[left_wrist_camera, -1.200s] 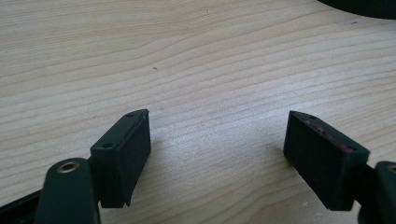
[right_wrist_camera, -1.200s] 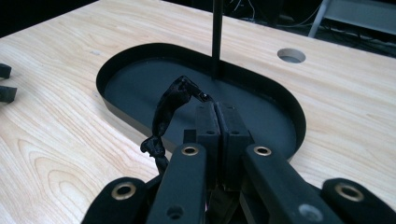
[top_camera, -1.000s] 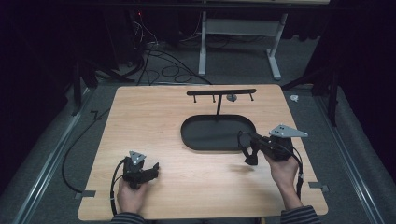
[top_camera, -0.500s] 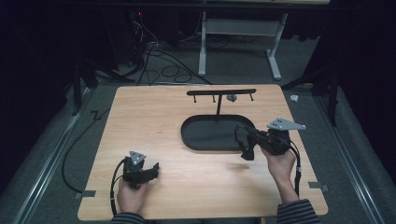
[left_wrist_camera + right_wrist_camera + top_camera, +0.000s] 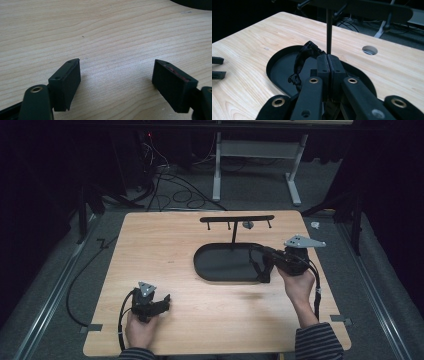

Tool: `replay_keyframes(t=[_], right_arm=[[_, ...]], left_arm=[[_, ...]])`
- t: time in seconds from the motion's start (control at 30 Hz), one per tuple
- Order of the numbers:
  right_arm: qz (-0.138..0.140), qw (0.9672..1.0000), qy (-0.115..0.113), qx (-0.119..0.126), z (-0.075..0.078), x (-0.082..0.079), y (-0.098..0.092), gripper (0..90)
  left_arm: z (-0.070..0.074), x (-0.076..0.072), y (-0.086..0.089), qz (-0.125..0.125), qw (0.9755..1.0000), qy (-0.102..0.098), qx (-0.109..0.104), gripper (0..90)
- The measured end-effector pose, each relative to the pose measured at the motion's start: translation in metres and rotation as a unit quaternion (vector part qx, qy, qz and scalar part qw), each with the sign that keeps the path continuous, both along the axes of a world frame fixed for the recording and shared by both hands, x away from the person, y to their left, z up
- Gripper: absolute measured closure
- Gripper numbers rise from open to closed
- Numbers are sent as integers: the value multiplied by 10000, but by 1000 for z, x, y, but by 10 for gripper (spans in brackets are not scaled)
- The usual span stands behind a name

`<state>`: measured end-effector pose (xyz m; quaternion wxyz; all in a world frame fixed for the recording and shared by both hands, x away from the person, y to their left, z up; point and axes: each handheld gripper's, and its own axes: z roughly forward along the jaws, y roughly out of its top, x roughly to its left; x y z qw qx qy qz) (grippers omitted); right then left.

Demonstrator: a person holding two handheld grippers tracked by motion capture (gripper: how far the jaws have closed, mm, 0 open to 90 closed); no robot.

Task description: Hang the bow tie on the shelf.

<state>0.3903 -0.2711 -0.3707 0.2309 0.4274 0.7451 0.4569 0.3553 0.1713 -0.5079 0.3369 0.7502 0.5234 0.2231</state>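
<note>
Pale wood counter (image 5: 165, 250), grain running across it, with a black oval tray (image 5: 220, 267) right of centre. A thin post rises from the tray's far side and carries a black crossbar (image 5: 237, 218) with short pegs; a small grey item (image 5: 248, 224) hangs under the bar, too small to identify.

Your left gripper (image 5: 161, 304) sits low near the counter's near-left edge, in your left hand (image 5: 140, 330). In the left gripper view its jaws stand wide apart with bare wood between them; nothing is in the gap. Cable loops back from it toward the counter edge.

Your right gripper (image 5: 261, 265) is over the right end of the tray, held by your right hand (image 5: 298, 285), grey three-cornered plate on top. In the right gripper view the jaws are pressed flat together. A crumpled black strip (image 5: 303, 60), cloth or strap, cannot tell which, hangs just left of the jaws over the tray floor; whether the pads are pinching it cannot be told. Round hole (image 5: 369, 50) in the counter beyond the tray.
</note>
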Motion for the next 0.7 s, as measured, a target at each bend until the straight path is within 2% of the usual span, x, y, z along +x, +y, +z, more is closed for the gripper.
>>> replay_keyframes(t=[0.2,0.7], right_arm=[[-27,10000,-51,-28,7,7,1,900],[-182,9998,-50,12,12,21,2,900]], left_arm=[[0,0,0,-2,10000,0,1,233],[0,0,0,-2,10000,0,-4,233]])
